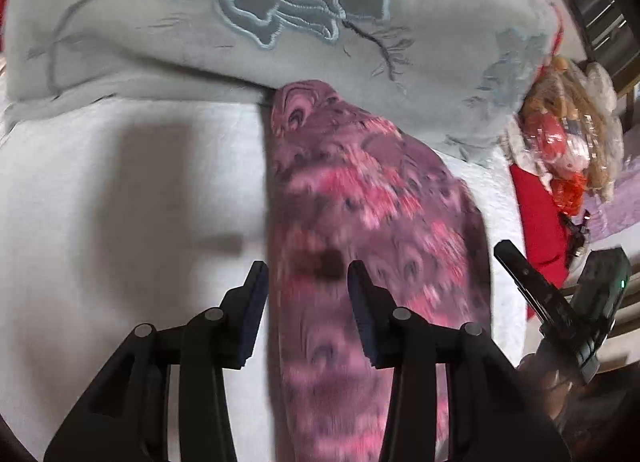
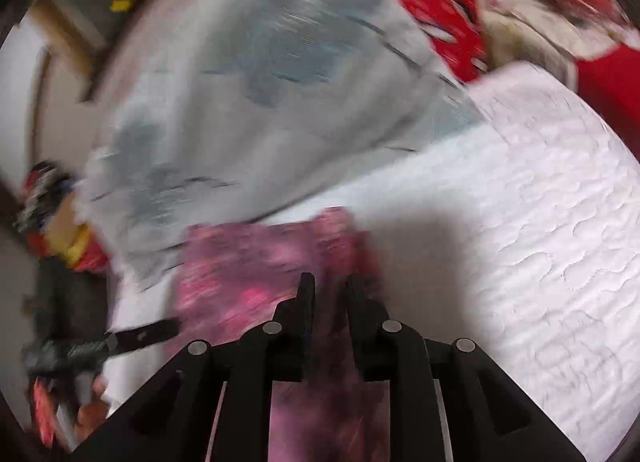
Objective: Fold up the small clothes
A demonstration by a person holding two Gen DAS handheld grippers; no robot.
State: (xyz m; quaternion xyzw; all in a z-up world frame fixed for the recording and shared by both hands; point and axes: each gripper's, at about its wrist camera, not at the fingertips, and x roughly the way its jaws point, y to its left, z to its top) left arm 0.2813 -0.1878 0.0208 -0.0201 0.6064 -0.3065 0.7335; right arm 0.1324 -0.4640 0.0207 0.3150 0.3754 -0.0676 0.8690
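L wrist view, going left to right: white quilted mattress [image 1: 120, 190] fills the left side, w/ a soft shadow on it. My left gripper [image 1: 308, 282] sits low in frame, its 2 fingers spread apart. The left finger [image 1: 256, 294] is over bare mattress, just beside the garment's straight edge; the right finger [image 1: 360, 294] is over the cloth. Can't tell if either pad touches the fabric, nothing looks pinched. The pink-purple patterned garment [image 1: 360, 202] lies as a long strip up the middle, its far tip tucked against the grey embroidered blanket [image 1: 280, 22] across the top. Its near end is cut off behind my fingers and the frame edge, and the print is smeared by blur. Far right: my right gripper [image 1: 520, 274] pokes in, only 1 finger clear, rest cut off. Behind it a red cloth [image 1: 536, 218] and a doll-like clutter [image 1: 568, 126], too blurry to name.

R wrist view, heavy blur: left edge shows my left gripper [image 2: 152, 336] as a dark streak, a hand [image 2: 94, 410] partly cut off below it. Centre, my right gripper [image 2: 330, 286] has its fingers close together w/ the garment [image 2: 248, 274] between them; looks pinched, pads themselves are hard to make out. Right side is mattress [image 2: 540, 222].
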